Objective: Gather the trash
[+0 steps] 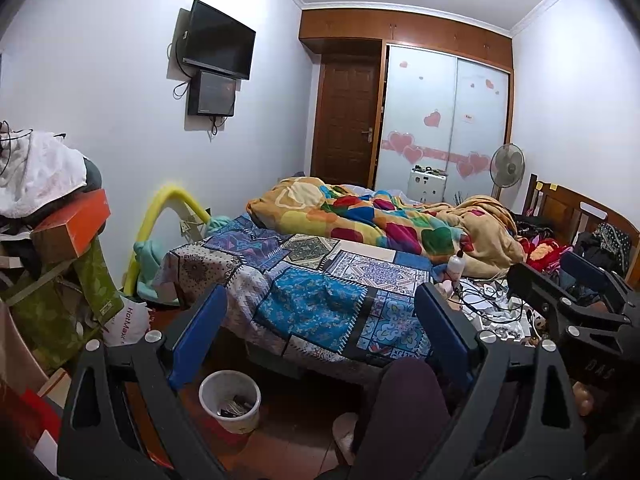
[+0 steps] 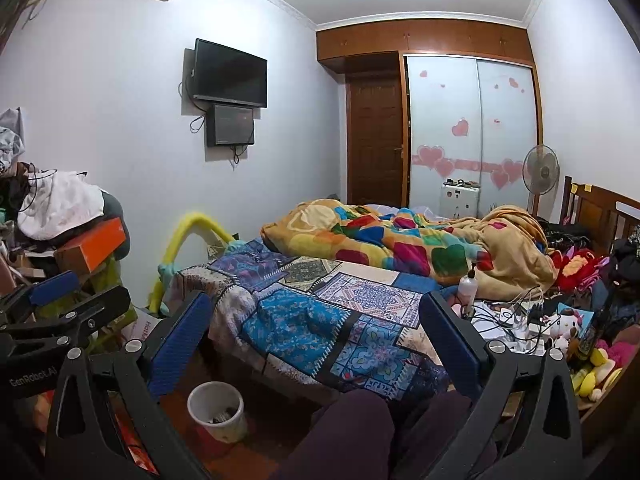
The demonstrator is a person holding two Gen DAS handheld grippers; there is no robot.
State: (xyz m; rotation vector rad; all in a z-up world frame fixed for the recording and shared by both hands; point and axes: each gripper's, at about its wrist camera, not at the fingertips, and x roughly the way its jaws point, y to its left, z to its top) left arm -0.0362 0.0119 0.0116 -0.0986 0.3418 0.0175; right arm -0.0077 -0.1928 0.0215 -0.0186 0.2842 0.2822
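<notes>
A white waste bin (image 1: 230, 400) with dark scraps inside stands on the red floor by the bed's near corner; it also shows in the right wrist view (image 2: 216, 406). My left gripper (image 1: 320, 300) is open and empty, held high over the bed's patchwork cover. My right gripper (image 2: 316, 304) is open and empty, also facing the bed. The right gripper shows at the right edge of the left wrist view (image 1: 560, 276), and the left gripper at the left edge of the right wrist view (image 2: 64, 292). White scraps and cables (image 2: 508, 320) clutter the bed's right side.
A bed (image 1: 320, 276) with a colourful quilt (image 1: 380, 220) fills the middle. A pile of boxes and clothes (image 1: 52, 216) stands at left. A pump bottle (image 2: 468, 284), plush toys (image 2: 568, 320), a fan (image 2: 540, 172), wardrobe and door are beyond. The person's knees (image 2: 360, 432) sit below.
</notes>
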